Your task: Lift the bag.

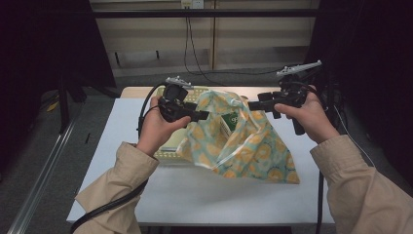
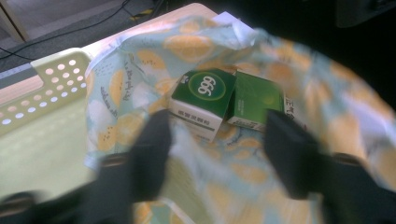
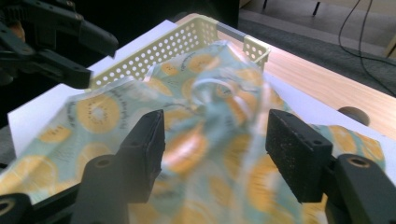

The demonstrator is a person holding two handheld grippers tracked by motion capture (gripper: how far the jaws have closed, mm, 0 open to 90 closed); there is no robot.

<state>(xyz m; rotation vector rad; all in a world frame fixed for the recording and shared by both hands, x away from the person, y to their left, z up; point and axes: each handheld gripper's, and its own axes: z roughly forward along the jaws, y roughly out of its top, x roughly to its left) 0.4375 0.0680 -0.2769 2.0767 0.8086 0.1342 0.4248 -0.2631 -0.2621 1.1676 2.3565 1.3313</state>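
Bag (image 1: 243,146): I'm treating it as soft, light, slippery film; taking its rim.
Left gripper (image 1: 202,115): jaws standing wide.
Right gripper (image 1: 253,105): jaws gaping wide, holding nothing.

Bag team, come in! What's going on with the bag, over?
Both hand-held grippers open: left, right, at bag mouth. Bag on table, two green boxes inside. Basket beside bag, nothing blocking.
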